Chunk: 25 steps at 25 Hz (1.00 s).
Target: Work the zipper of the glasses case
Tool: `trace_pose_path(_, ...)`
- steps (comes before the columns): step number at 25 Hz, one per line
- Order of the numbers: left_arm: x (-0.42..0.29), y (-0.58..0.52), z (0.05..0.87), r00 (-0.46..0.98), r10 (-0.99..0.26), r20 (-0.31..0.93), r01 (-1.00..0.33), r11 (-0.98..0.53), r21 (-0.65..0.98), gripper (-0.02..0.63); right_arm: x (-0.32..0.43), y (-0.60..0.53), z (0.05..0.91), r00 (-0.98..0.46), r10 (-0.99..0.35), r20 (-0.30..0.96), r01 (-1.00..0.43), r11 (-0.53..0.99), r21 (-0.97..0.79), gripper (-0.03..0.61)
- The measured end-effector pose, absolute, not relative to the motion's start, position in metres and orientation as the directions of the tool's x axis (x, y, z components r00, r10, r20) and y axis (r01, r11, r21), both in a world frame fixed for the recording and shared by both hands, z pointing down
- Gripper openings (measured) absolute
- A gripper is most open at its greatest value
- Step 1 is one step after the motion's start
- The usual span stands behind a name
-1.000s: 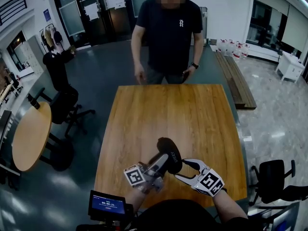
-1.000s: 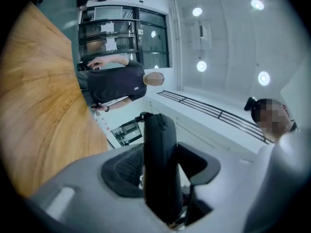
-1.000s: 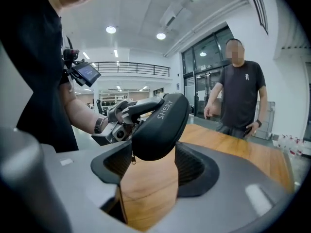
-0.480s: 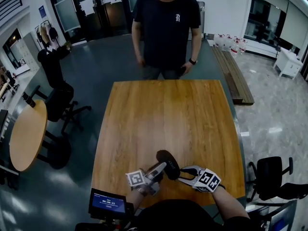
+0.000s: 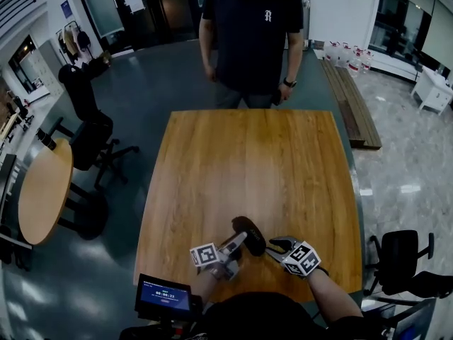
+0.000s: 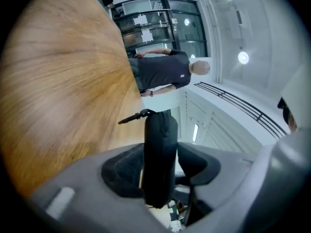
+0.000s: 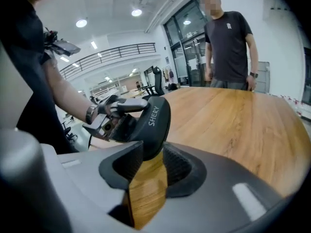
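The black glasses case [image 5: 249, 236] is held up over the near edge of the wooden table [image 5: 248, 154]. My left gripper [image 5: 231, 248] is shut on it; in the left gripper view the case [image 6: 159, 178] stands pinched between both pads, and its zipper pull [image 6: 133, 116] sticks out at the far end. My right gripper [image 5: 273, 244] is at the case's other end. In the right gripper view its jaws are closing, with the rounded end of the case [image 7: 150, 123] between the fingertips [image 7: 136, 154]. I see no firm pinch there, and the pull is hidden in that view.
A person in a dark T-shirt [image 5: 251, 34] stands at the table's far edge. A small screen [image 5: 164, 295] sits below my left arm. A round table [image 5: 42, 190] and office chairs [image 5: 403, 257] stand on the floor to either side.
The right gripper's jaws have narrowed and moved in against the end of the case. The left gripper keeps its hold. Both grippers and the case sit a little lower in the head view.
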<state>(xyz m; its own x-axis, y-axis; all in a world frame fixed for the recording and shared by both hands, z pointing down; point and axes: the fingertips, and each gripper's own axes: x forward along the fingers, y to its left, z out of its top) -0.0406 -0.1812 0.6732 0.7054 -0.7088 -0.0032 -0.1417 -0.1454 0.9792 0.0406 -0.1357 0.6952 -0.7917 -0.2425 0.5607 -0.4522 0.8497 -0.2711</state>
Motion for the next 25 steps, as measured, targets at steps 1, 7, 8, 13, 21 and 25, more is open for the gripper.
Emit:
trace_pose_path(1,-0.041,-0.181,0.678,0.685,-0.728,-0.003,-0.134,-0.129,0.983,0.213,0.040,-0.138,0.697,-0.789,-0.256,0.558,-0.475,0.831,-0.290,0.149)
trace_pose_path(7,-0.034,-0.179,0.705,0.648,-0.760,0.040,-0.158,-0.083,0.984,0.213,0.026,-0.137,0.728,-0.693,-0.292,0.660,-0.562,0.792,-0.239,0.331)
trace_pose_path(8,-0.035,-0.177,0.711,0.646,-0.761,0.056,-0.173,-0.075,0.982,0.214,0.023,-0.136,0.734,-0.677,-0.280,0.681,-0.551,0.806,-0.217,0.331)
trace_pose_path(13,-0.036,-0.167,0.723,0.673,-0.736,0.074,-0.169,-0.055,0.984,0.215,0.028,-0.134,0.742,-0.631,-0.236,0.739,-0.460,0.881,-0.110,0.248)
trace_pose_path(21,-0.087,-0.137,0.714,0.666,-0.741,0.087,-0.210,-0.074,0.975,0.207,0.034,-0.163,0.724,-0.602,-0.176,0.779,-0.299,0.954,-0.016,0.209)
trace_pose_path(25,-0.102,-0.096,0.688,0.677,-0.728,0.104,-0.302,-0.146,0.942,0.199,0.039,-0.145,0.727,-0.572,-0.128,0.810,-0.212,0.977,0.004,0.213)
